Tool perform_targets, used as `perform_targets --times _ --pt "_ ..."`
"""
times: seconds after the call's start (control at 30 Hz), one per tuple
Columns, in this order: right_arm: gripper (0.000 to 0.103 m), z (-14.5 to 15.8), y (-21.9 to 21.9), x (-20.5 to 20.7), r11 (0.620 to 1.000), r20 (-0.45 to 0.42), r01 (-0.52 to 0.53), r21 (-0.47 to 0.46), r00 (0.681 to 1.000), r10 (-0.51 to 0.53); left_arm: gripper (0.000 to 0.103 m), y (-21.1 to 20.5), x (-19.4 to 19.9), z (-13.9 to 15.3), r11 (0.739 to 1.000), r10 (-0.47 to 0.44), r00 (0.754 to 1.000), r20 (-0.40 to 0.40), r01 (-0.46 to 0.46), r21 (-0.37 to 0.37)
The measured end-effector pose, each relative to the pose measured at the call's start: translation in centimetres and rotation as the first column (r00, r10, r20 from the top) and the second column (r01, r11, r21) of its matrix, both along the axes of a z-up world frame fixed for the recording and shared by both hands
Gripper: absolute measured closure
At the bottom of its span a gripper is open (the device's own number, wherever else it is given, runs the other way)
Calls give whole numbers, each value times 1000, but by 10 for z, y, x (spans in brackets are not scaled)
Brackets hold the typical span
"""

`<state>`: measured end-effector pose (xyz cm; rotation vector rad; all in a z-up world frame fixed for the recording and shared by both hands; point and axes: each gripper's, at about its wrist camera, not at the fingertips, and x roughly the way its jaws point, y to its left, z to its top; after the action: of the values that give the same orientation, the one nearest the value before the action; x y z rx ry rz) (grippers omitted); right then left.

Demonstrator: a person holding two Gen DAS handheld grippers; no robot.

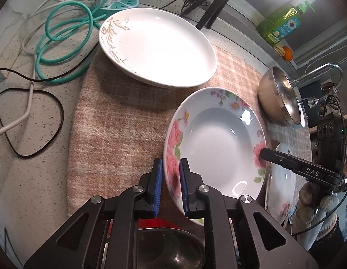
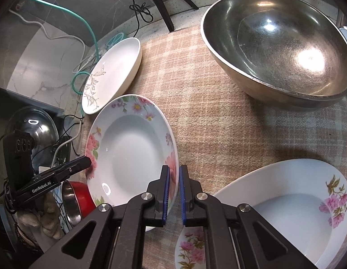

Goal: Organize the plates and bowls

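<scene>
Rose plate (image 1: pixel 215 142) sits on the cloth (image 1: pixel 119 121), its two opposite rims pinched by left gripper (image 1: pixel 170 187) and right gripper (image 2: pixel 173 192) jaws. Glazed ceramic is likely stiff, slick, breakable; rim grips suit it. Beyond: white plate (image 1: pixel 157 47), steel bowl (image 2: pixel 276 47).

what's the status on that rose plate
Left gripper and right gripper both shut on rose plate, opposite rims. White plate beyond, clear.
</scene>
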<state>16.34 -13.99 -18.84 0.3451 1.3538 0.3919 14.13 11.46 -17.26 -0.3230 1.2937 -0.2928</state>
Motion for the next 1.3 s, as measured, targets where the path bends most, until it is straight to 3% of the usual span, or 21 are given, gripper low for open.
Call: perform_targets --times 0.67,1.3 --pt "95 -3 0 1 1000 -6 -6 13 1000 6 93 -3 0 1 1000 -12 1000 11 11 26" --pt "95 -2 -7 -2 999 -22 26 48 999 -25 93 -1 -1 4 1000 28 999 18 -28 -3"
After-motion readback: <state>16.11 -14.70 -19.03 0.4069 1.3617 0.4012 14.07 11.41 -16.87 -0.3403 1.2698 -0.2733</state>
